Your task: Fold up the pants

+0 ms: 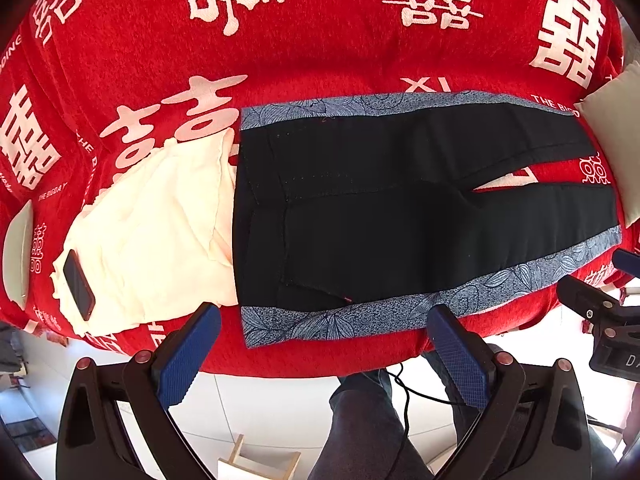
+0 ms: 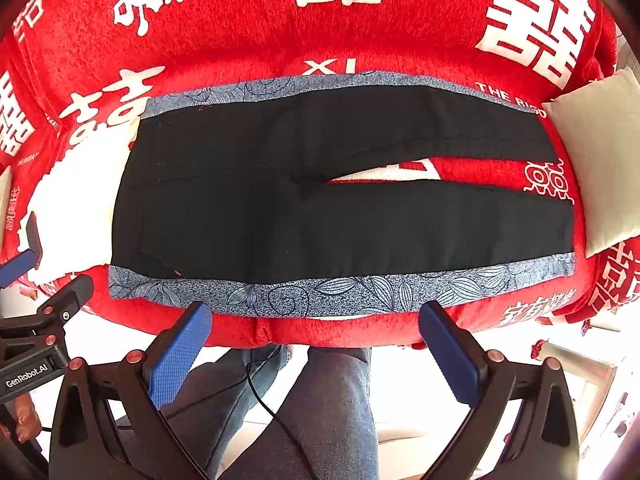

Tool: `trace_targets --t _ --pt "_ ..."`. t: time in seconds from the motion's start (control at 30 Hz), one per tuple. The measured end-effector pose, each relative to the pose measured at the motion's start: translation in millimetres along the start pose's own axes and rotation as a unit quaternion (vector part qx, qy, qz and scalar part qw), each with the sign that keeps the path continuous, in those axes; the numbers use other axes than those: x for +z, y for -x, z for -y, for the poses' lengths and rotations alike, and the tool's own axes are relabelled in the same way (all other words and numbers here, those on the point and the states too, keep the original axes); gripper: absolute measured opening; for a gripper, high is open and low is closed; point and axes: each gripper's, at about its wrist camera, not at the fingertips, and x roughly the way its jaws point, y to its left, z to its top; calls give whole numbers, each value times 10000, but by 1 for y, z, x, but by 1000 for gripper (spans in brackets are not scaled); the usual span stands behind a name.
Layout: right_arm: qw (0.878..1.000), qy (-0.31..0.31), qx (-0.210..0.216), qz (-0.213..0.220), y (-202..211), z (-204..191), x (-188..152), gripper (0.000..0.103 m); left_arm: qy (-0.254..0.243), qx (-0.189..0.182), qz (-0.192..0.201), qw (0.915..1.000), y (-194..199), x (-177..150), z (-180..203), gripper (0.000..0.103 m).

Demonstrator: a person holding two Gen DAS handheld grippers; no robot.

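Black pants (image 1: 380,208) with blue floral side stripes lie flat on a red sofa covered in white characters (image 1: 320,40), waist to the left, legs spread to the right. They also show in the right wrist view (image 2: 320,200). My left gripper (image 1: 324,324) is open and empty, hovering just off the sofa's front edge near the waist end of the near stripe. My right gripper (image 2: 316,320) is open and empty, just off the front edge at the middle of the near stripe (image 2: 340,292).
A cream garment (image 1: 160,232) with a dark phone (image 1: 78,284) on it lies left of the pants. A pale cushion (image 2: 600,152) sits at the right end. The person's legs (image 2: 320,400) and a cable are below, over a white floor.
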Motion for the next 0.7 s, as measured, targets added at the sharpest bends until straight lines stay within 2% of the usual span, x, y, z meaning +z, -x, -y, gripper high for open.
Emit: trace_targets --t 0.5,0.7 --pt "9993 -111 -346 51 -6 -8 -10 103 -502 -28 213 9985 -2 -5 9 103" --pt "9994 30 -344 63 -4 -6 -8 103 -278 -29 201 9994 -2 -7 13 103"
